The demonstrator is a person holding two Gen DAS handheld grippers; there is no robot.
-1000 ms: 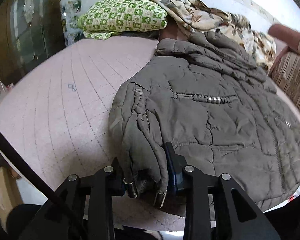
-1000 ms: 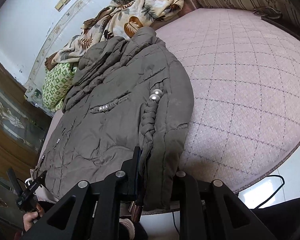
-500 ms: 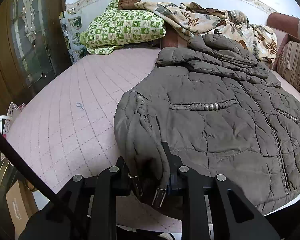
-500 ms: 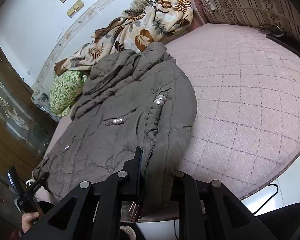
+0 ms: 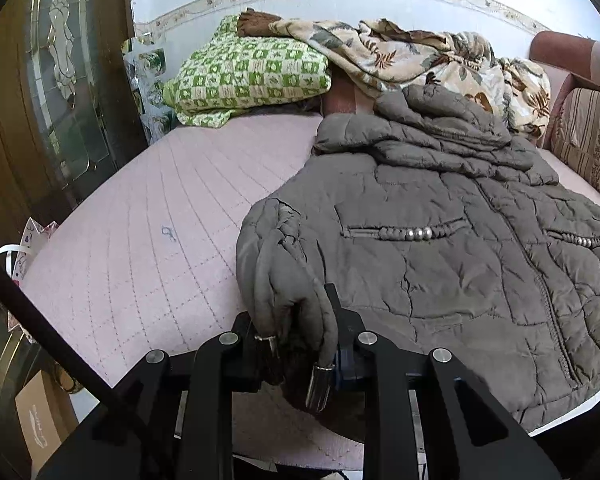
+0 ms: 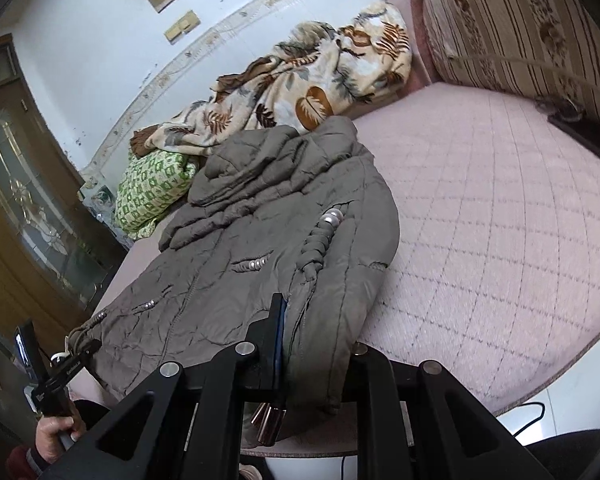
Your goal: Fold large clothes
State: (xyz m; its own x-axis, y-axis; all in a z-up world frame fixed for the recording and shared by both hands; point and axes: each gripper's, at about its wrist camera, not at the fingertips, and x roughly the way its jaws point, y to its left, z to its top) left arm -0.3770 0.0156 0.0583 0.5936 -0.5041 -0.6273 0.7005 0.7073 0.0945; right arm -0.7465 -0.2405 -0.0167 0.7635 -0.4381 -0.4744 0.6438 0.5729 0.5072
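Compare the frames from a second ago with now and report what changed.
Both grippers have lifted the grey padded jacket slightly. The left gripper tightened on its bunched bottom corner; the right gripper stayed clamped on the other corner. The jacket's body stays spread on the pink bed; the green pillow and leaf-print blanket are unmoved.

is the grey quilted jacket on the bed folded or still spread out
Mostly spread: the grey quilted jacket lies flat on the pink quilted bed, only its near side edges gathered in both grippers.
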